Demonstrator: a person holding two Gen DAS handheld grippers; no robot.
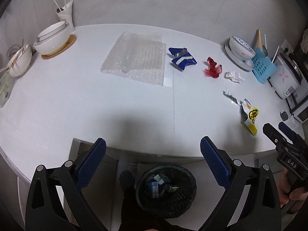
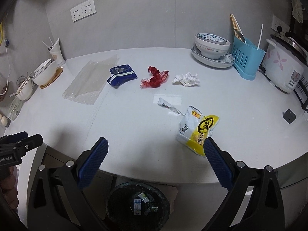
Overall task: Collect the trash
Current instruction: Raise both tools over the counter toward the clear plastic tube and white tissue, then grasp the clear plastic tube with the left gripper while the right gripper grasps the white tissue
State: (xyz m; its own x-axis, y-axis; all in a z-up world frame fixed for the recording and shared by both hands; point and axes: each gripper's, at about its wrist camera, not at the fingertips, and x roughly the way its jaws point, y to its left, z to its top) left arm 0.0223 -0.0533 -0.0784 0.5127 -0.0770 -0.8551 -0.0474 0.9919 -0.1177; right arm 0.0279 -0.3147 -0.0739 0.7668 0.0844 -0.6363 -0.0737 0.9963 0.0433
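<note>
Six pieces of trash are spread over the white table [image 2: 57, 119], and both grippers are held empty with fingers wide apart.

From left to right are seen a clear bubble-wrap sheet [image 2: 87, 84], a crumpled blue wrapper [image 2: 122, 75], red mesh netting [image 2: 155, 77], a balled white tissue [image 2: 186, 79], a small torn sachet [image 2: 167, 105] and a yellow-and-white snack bag [image 2: 198, 130], the last nearest the right gripper [image 2: 156, 160]. The left gripper [image 1: 153, 161] is poised over a black waste bin [image 1: 166, 190] below the table edge.

Left tongs [image 1: 153, 148] and right tongs [image 2: 156, 148] both spread wide, nothing between the pads, held level side by side.
</note>
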